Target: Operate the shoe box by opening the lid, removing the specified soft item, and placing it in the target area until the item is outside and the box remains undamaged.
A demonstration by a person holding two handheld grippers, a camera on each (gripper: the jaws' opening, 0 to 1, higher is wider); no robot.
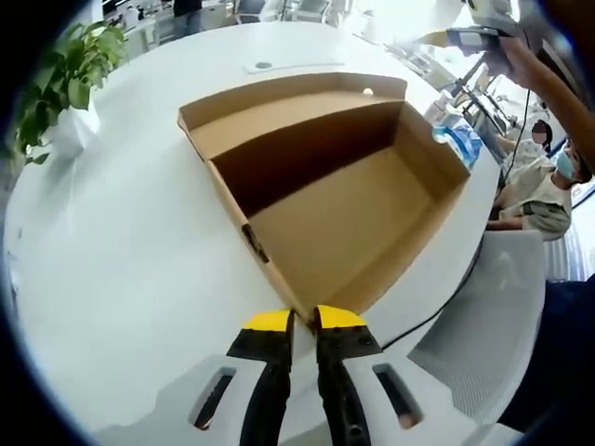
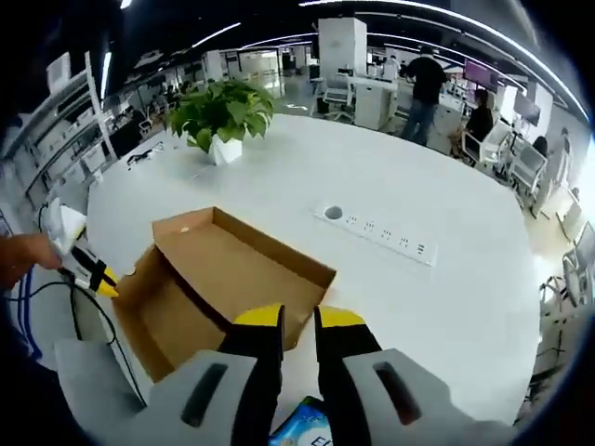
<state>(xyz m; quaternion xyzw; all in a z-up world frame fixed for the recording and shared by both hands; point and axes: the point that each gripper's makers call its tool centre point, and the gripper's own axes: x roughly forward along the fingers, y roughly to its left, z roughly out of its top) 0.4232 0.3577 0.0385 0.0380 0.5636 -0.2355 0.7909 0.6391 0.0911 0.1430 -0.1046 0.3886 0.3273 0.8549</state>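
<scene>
The brown cardboard shoe box (image 1: 353,223) lies open on the white table, its lid (image 1: 279,102) folded back flat, and its inside is bare. My left gripper (image 1: 304,319) has its yellow-tipped jaws closed on the box's near corner; the left gripper (image 2: 93,271) appears, held by a hand, at that corner. My right gripper (image 2: 299,321) hovers above the table past the box (image 2: 214,279), jaws close together with nothing between them; the right gripper (image 1: 465,39) is raised in a hand. A blue-and-white soft pack (image 2: 307,426) lies on the table beside the box; the pack (image 1: 457,141) is by its far wall.
A potted plant (image 2: 221,116) and a white power strip (image 2: 376,228) sit on the round white table (image 2: 446,177). A grey chair (image 1: 483,316) stands at the table's edge, with a black cable (image 1: 437,311) beside it. People sit and stand at desks behind.
</scene>
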